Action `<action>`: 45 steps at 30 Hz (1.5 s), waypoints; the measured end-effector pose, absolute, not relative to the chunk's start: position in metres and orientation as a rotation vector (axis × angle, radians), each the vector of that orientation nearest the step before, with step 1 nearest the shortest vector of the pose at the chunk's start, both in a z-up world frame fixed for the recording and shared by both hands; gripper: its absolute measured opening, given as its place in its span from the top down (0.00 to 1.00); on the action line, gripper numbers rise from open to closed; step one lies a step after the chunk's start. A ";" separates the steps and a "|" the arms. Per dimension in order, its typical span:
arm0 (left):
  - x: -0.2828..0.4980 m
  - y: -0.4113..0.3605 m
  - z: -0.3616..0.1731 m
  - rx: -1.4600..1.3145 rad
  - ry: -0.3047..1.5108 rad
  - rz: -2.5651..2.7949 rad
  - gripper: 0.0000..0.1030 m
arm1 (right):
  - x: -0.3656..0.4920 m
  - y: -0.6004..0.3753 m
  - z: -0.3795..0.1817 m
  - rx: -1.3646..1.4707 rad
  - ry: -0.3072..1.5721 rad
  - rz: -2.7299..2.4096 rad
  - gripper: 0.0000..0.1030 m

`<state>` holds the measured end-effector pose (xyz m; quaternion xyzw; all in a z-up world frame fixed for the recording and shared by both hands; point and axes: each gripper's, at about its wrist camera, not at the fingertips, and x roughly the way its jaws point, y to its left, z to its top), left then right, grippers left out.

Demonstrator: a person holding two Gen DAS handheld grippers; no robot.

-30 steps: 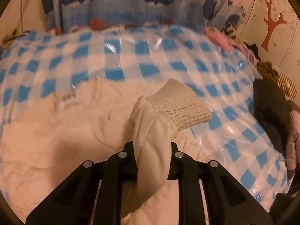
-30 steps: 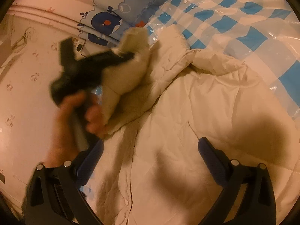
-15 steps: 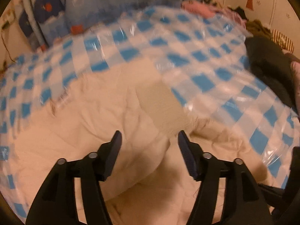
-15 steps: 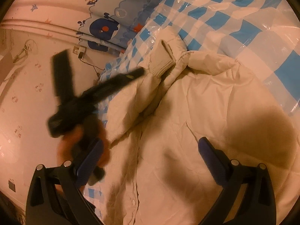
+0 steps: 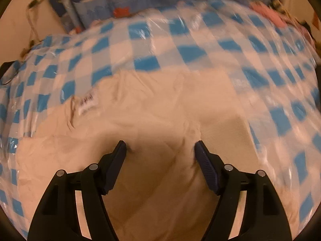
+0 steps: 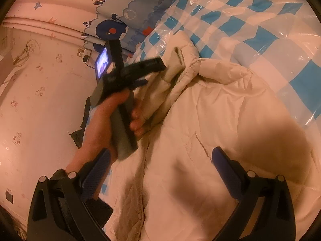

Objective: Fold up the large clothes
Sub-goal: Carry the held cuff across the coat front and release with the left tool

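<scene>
A cream padded jacket (image 5: 160, 104) lies spread on the bed, its snap-button front (image 6: 140, 200) running towards me. One sleeve is folded over the body, and its ribbed cuff (image 6: 176, 64) rests near the collar. My left gripper (image 5: 160, 146) hovers low over that sleeve with its jaws opening. Fabric lies under and between the fingers, but the pads do not press on it. In the right wrist view a hand holds the left gripper (image 6: 158, 64) right at the cuff. My right gripper (image 6: 160, 154) stands open above the jacket's body, holding nothing.
The bed carries a blue-and-white checked cover (image 5: 180, 40) under clear plastic. Whale-print fabric (image 6: 112, 28) hangs at its head beside a pink wall (image 6: 40, 100) with a socket (image 6: 84, 54). Pink clothing (image 5: 266, 12) lies at the far right.
The left gripper went from shut on the sleeve to open. The sleeve dropped onto the jacket. The left gripper then swung down close over it. The right gripper stayed put.
</scene>
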<state>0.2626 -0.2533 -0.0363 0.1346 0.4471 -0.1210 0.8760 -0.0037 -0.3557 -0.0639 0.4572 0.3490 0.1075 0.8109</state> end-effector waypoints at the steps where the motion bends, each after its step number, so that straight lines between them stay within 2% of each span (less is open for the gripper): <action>1: 0.266 -0.253 -0.031 0.260 0.908 -0.242 0.34 | -0.004 -0.356 -0.064 0.970 0.747 0.224 0.05; 4: 0.277 -0.253 -0.022 0.214 0.886 -0.238 0.34 | -0.005 -0.356 -0.061 0.930 0.748 0.200 0.05; 6: 0.281 -0.260 -0.034 0.251 0.974 -0.284 0.33 | -0.006 -0.356 -0.058 0.893 0.748 0.183 0.05; 8: 0.265 -0.261 -0.031 0.310 0.925 -0.287 0.33 | -0.006 -0.355 -0.056 0.857 0.747 0.165 0.05; 10: 0.246 -0.247 -0.015 0.236 0.888 -0.341 0.33 | -0.006 -0.354 -0.055 0.822 0.745 0.142 0.05; 14: 0.195 -0.186 0.019 0.061 0.802 -0.381 0.33 | -0.004 -0.353 -0.050 0.769 0.732 0.121 0.05; 16: 0.168 -0.147 0.025 -0.027 0.774 -0.354 0.29 | -0.001 -0.351 -0.046 0.761 0.713 0.144 0.05; 18: 0.138 -0.102 0.023 -0.139 0.753 -0.319 0.22 | 0.005 -0.351 -0.037 0.757 0.691 0.181 0.05; 23: 0.098 -0.025 -0.001 -0.295 0.731 -0.240 0.19 | 0.038 -0.349 -0.013 0.597 0.678 0.167 0.05; 29: 0.108 0.024 -0.030 -0.359 0.794 -0.198 0.19 | 0.128 -0.342 -0.026 0.616 0.762 0.293 0.05; 37: 0.115 0.048 -0.032 -0.424 0.798 -0.198 0.18 | 0.250 -0.326 -0.077 0.408 0.961 0.119 0.06; 42: 0.117 0.060 -0.038 -0.468 0.816 -0.180 0.18 | 0.256 -0.322 -0.046 0.335 0.827 0.068 0.06; 45: 0.117 0.059 -0.038 -0.466 0.818 -0.183 0.18 | 0.252 -0.312 -0.055 0.254 0.892 0.062 0.06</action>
